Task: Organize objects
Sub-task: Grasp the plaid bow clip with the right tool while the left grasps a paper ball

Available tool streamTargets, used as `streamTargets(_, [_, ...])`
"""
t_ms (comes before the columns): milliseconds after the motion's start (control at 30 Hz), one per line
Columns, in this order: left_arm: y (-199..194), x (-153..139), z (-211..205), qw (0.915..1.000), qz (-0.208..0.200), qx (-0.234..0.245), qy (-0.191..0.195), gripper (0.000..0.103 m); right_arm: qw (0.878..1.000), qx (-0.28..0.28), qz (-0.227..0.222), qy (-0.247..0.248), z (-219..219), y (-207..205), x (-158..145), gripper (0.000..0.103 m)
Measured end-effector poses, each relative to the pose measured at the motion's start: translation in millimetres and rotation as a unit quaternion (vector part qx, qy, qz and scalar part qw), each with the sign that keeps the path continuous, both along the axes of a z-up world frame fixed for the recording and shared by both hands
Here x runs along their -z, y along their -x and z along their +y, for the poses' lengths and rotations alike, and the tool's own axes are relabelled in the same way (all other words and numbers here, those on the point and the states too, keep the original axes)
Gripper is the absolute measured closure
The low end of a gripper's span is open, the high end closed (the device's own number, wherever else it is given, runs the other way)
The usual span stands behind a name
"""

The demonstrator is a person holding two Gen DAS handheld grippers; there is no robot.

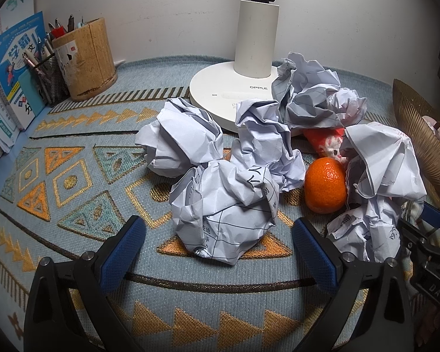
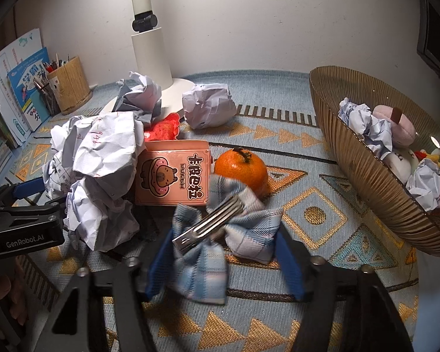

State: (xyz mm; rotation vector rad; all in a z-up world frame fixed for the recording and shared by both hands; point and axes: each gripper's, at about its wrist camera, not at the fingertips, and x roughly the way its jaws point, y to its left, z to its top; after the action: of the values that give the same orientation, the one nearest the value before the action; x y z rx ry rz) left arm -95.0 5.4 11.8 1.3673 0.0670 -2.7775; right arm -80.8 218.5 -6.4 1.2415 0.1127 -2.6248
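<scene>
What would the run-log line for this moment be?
left gripper: open, straddling crumpled paper ball | right gripper: around plaid bow clip, grip unclear

The table (image 1: 73, 176) is covered in a woven cloth, coarse and matt, with glinting gold thread in its pattern. The paper balls (image 1: 226, 205) are matt, sharply creased sheets. The orange (image 2: 240, 168) has a pebbled, faintly glossy peel. The bow (image 2: 249, 228) is soft plaid cloth with a polished metal clip (image 2: 208, 223). The lamp base (image 1: 217, 88) is smooth white plastic, the pink box (image 2: 173, 176) matt card, the bowl (image 2: 366, 182) ribbed and translucent. Each claw is matt black plastic with textured blue pads (image 1: 314, 252).
</scene>
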Motion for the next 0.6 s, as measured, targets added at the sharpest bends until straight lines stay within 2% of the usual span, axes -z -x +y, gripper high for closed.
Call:
streamTargets(33, [-4,-4,-2,0.9999,0.015,-0.001,-0.003,0.052,1.0,-0.004,0.0,0.009,0,0,-1,0.07])
streamTargets(67, [-6,-6,-3,0.9997,0.019,0.006,-0.017,0.055,1.0,-0.006,0.0,0.017,0,-1,-4,0.074])
streamTargets(167, [-8,-8,-13,0.9985,0.026,0.003,-0.049,0.055,0.999,-0.006,0.007,0.034,3,-4,-7,0.077])
streamTargets(333, [-16,-13,-29,0.9946,0.05,-0.025,-0.087,0.055,0.997,-0.003,0.057,0.045,8,-21,-24,0.077])
streamTargets(500, [-33,-24,-39,0.988,0.102,-0.052,-0.103,0.055,0.996,-0.004,0.076,0.042,10,-27,-34,0.077])
streamTargets(600, [-37,-27,-42,0.9857,0.119,-0.061,-0.101,0.054,0.996,-0.006,0.078,0.046,8,-26,-35,0.076])
